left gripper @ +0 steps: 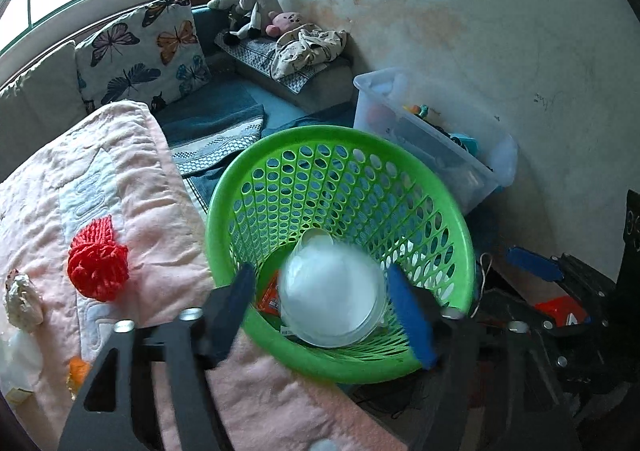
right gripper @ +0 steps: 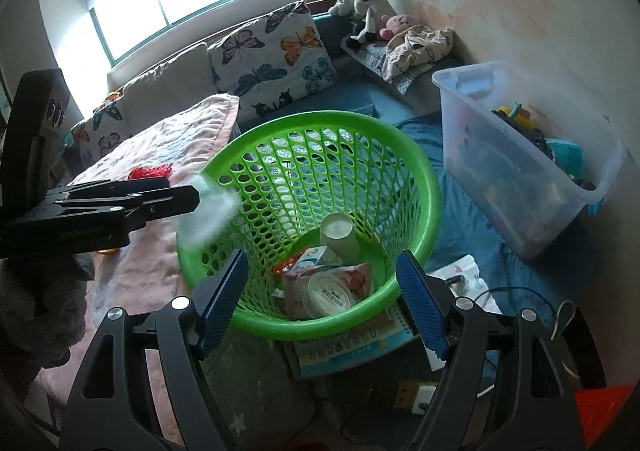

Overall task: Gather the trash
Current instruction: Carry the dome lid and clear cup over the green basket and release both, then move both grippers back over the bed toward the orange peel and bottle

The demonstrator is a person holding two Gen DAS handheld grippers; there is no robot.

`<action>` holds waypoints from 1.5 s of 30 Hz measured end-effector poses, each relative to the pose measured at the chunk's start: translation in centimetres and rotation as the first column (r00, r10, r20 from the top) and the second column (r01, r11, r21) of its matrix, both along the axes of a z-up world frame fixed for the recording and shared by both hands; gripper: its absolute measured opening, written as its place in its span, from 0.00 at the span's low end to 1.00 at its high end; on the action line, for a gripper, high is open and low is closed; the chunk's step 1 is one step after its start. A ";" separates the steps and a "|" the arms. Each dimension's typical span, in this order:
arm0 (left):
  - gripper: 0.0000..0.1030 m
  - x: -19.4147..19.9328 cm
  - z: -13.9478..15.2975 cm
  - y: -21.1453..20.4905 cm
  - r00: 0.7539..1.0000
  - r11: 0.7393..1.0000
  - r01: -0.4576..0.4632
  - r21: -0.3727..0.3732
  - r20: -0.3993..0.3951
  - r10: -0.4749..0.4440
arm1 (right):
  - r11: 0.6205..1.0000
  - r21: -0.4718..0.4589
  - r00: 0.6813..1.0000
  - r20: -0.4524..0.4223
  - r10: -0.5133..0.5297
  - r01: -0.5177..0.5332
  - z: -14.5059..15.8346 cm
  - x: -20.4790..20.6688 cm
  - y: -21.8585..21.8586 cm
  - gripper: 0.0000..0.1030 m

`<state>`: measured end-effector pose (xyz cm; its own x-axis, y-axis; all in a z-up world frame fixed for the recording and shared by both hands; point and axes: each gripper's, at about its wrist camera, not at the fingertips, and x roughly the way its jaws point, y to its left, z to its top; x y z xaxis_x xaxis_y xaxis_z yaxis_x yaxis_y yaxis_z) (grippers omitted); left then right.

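Left gripper [left gripper: 322, 315] spread wide over green basket [left gripper: 456, 219], a blurred white cup [left gripper: 332, 303] between its fingers; cannot tell whether cup touches the pads. From the right view, same cup [right gripper: 210, 211] a white smear at the basket rim beside the left gripper [right gripper: 120, 207]. Right gripper [right gripper: 320, 299] spread too, nothing between its fingers, just over the near rim of basket [right gripper: 424, 179]. Inside: paper cup [right gripper: 339, 237], wrappers [right gripper: 308, 257], round lid [right gripper: 328, 293]. On pink quilt [left gripper: 160, 251]: red yarn [left gripper: 98, 267], foil ball [left gripper: 22, 299]. Clear bin [right gripper: 520, 155] beside basket
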<state>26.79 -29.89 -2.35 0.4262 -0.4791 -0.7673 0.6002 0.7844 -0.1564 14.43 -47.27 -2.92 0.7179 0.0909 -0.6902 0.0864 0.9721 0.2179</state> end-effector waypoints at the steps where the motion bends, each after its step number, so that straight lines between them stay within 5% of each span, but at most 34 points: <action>1: 0.67 -0.1 0.1 0.2 1.000 1.000 0.002 -0.007 0.002 -0.002 | 1.000 0.001 1.000 -0.001 0.000 0.000 0.0 0.0 0.0 0.74; 24: 0.67 -4.9 2.7 14.6 0.983 0.986 -0.164 -0.035 0.075 0.167 | 0.976 -0.037 0.976 0.034 0.215 -0.213 2.3 0.2 10.0 0.74; 45: 0.67 -7.8 1.7 30.0 0.911 0.915 -0.404 -0.013 0.087 0.403 | 0.890 -0.042 0.891 -0.003 0.454 -0.453 1.2 4.2 23.4 0.73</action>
<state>19.01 0.13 -0.66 0.6470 -0.2488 -0.7208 0.2434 0.9632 -0.1140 18.66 -23.83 -1.75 0.6100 0.3798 -0.6954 -0.3675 0.9132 0.1764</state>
